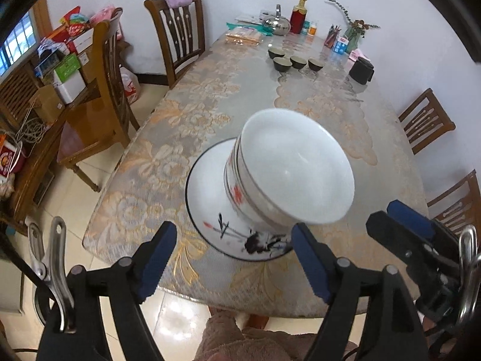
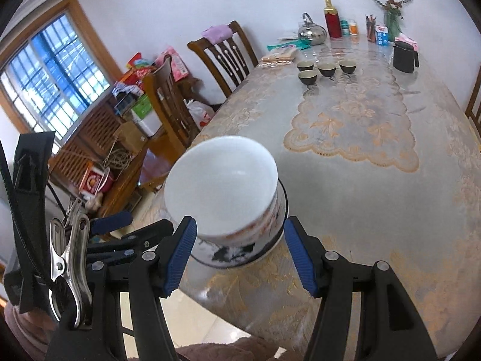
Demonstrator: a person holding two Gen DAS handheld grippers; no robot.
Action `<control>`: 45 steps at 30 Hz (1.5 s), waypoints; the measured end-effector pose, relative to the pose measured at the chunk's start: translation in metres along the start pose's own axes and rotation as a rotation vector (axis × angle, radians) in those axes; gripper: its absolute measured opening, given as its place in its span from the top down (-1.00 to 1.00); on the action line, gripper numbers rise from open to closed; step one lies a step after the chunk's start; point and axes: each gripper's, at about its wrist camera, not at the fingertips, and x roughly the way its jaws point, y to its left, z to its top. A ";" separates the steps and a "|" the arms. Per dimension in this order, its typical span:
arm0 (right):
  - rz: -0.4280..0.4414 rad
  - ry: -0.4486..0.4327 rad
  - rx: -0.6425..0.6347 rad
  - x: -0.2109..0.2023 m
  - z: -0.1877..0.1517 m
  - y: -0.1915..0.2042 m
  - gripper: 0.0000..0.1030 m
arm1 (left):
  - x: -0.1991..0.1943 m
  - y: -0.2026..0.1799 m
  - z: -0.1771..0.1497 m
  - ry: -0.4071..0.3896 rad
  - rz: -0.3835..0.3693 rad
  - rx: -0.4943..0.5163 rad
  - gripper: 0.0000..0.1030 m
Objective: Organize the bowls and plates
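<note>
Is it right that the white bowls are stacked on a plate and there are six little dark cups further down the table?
Not quite. The stacked white bowls do sit on the plate, but there are four little dark cups, not six. The right wrist view shows them clearly: three in a row and one in front, further down the table.

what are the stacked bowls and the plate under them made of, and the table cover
Stacked bowls and plate: likely glazed ceramic or porcelain, glossy white with painted motifs. Table cover: seemingly lace-patterned cloth under clear plastic or glass, judging by the sheen and reflections.
</note>
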 end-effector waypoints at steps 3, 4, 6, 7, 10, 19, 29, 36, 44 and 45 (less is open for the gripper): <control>0.002 0.016 -0.008 0.001 -0.010 -0.002 -0.23 | 0.001 -0.001 -0.011 0.013 0.011 -0.014 -0.60; 0.003 0.027 -0.008 0.002 -0.013 -0.003 -0.23 | 0.002 -0.002 -0.014 0.020 0.014 -0.018 -0.59; 0.004 0.047 -0.007 0.003 -0.020 -0.004 -0.23 | 0.004 -0.002 -0.017 0.028 0.014 -0.022 -0.60; 0.004 0.057 -0.005 0.004 -0.023 -0.005 -0.23 | 0.004 -0.003 -0.020 0.031 0.018 -0.024 -0.60; 0.000 0.083 0.005 0.007 -0.027 -0.010 -0.23 | 0.006 -0.004 -0.023 0.039 0.029 -0.030 -0.60; 0.007 0.127 0.023 0.014 -0.036 -0.014 -0.23 | 0.009 -0.004 -0.030 0.061 0.045 -0.035 -0.60; 0.005 0.138 0.021 0.014 -0.037 -0.011 -0.23 | 0.011 -0.005 -0.032 0.077 0.053 -0.038 -0.60; 0.005 0.141 0.023 0.014 -0.038 -0.011 -0.23 | 0.014 -0.006 -0.033 0.088 0.054 -0.033 -0.59; 0.003 0.144 0.029 0.014 -0.038 -0.011 -0.23 | 0.015 -0.007 -0.036 0.096 0.050 -0.029 -0.60; 0.003 0.144 0.029 0.014 -0.038 -0.011 -0.23 | 0.015 -0.007 -0.036 0.096 0.051 -0.029 -0.60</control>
